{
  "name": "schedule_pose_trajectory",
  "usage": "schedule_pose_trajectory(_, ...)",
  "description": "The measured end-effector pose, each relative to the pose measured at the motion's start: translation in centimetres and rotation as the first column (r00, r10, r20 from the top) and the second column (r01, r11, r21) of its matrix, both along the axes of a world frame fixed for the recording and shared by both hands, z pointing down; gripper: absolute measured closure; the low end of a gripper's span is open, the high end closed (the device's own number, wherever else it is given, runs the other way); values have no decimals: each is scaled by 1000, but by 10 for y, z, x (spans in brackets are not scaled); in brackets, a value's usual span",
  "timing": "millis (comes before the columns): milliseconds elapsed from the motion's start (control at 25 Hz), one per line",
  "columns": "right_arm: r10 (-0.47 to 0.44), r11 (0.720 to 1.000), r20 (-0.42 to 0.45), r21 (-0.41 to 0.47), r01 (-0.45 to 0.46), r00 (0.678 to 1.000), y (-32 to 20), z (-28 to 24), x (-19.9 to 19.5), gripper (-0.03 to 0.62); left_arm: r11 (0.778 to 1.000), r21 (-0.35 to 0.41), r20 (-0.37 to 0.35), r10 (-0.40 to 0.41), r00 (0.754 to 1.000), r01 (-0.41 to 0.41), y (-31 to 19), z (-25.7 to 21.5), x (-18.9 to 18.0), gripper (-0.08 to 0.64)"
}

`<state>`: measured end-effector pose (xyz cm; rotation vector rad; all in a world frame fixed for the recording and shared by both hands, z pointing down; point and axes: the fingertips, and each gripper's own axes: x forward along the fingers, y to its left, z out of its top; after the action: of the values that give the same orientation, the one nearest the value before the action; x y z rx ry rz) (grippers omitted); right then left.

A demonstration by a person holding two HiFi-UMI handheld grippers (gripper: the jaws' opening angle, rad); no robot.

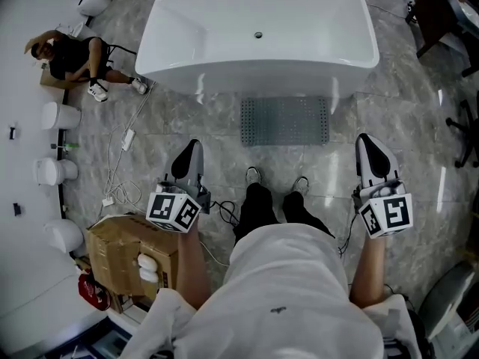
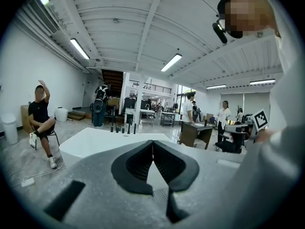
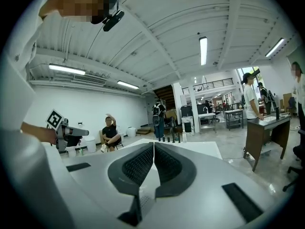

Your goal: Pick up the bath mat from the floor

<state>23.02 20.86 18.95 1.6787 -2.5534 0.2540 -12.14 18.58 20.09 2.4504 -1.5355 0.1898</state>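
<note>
The grey bath mat (image 1: 284, 120) lies flat on the marble floor right in front of the white bathtub (image 1: 187, 43). My left gripper (image 1: 188, 154) hovers at waist height to the mat's lower left, jaws shut with nothing between them. My right gripper (image 1: 371, 149) is held to the mat's lower right, also shut and empty. In the left gripper view the left gripper (image 2: 152, 143) points over the bathtub (image 2: 105, 140), and a strip of the mat (image 2: 161, 194) shows through the gap below its tips. In the right gripper view the right gripper (image 3: 154, 145) points level over the tub.
My shoes (image 1: 253, 175) stand just short of the mat. A cardboard box (image 1: 120, 253) sits at the lower left, with cables (image 1: 123, 144) trailing on the floor. A seated person (image 1: 71, 58) is at the upper left. An office chair (image 1: 468, 137) stands at the right edge.
</note>
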Motion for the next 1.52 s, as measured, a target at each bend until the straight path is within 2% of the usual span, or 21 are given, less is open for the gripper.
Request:
schedule_pose_trajectory(200,-3,999,13,-39,4,1000,-8,11,-6,583,1000,-29,8,-10,1000,11,-4,7,-5,546)
schedule_pose_trajectory(440,12,999,-3,-49,-12,1000,-27,16,-24,583,999,-37,13,25,1000,-24,-26,18,-15,546)
schedule_pose_trajectory(720,51,997,-42,-52,-54,998,-59,7,-41,583,998,-22,5,57,998,-57,-76,27,-33,546)
schedule_pose_trajectory(960,80,993,-81,-82,-87,993,-94,1,-51,583,992,-49,-14,120,993,-120,-130,43,-35,546)
schedule_pose_trajectory(1240,100,983,-121,-141,-117,988,-141,16,-76,583,976,-80,-25,199,980,-200,-181,59,-41,546)
schedule_pose_trajectory(1520,129,964,-157,-210,-161,979,-176,47,-83,583,948,-133,-25,290,957,-290,-219,89,-44,546)
